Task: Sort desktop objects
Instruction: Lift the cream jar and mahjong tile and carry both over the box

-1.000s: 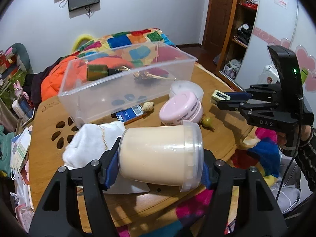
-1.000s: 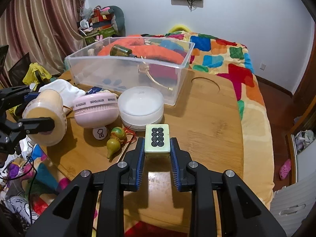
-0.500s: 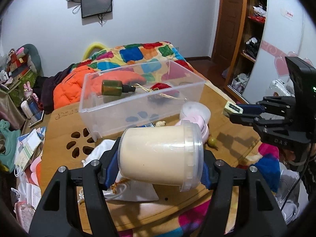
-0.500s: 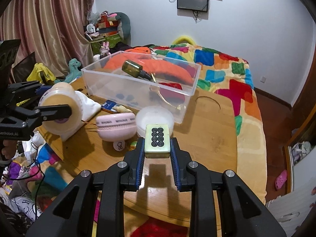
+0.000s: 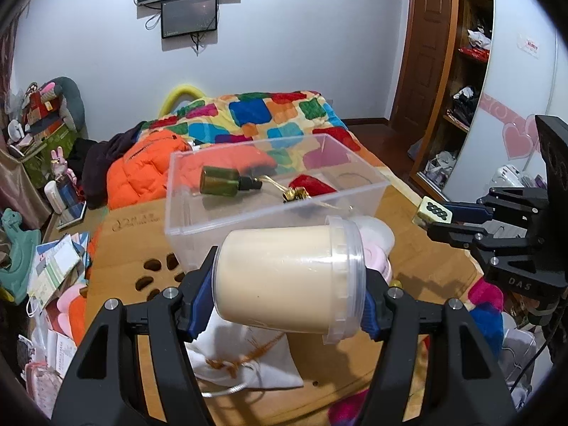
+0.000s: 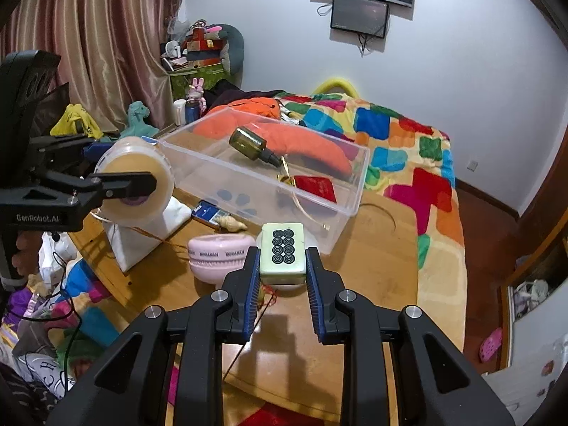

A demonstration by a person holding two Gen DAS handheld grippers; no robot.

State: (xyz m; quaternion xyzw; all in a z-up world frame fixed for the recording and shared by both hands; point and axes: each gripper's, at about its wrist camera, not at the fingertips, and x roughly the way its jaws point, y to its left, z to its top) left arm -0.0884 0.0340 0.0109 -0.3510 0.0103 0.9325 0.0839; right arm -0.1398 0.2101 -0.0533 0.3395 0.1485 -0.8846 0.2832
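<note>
We clamp a cream-filled tub (image 5: 289, 280) sideways in our left gripper (image 5: 284, 294), and a mahjong tile (image 6: 283, 247) in our right gripper (image 6: 282, 277), narrowly closed. The clear bin (image 6: 269, 184) lies ahead, below both.

My table (image 6: 372, 266) looks like glossy varnished wood — the bin (image 5: 227, 213) is smooth clear plastic, my jar (image 5: 284, 277) translucent plastic, the tile (image 6: 283, 252) slick and shiny, the pouch (image 5: 248, 365) matt white cloth.
</note>
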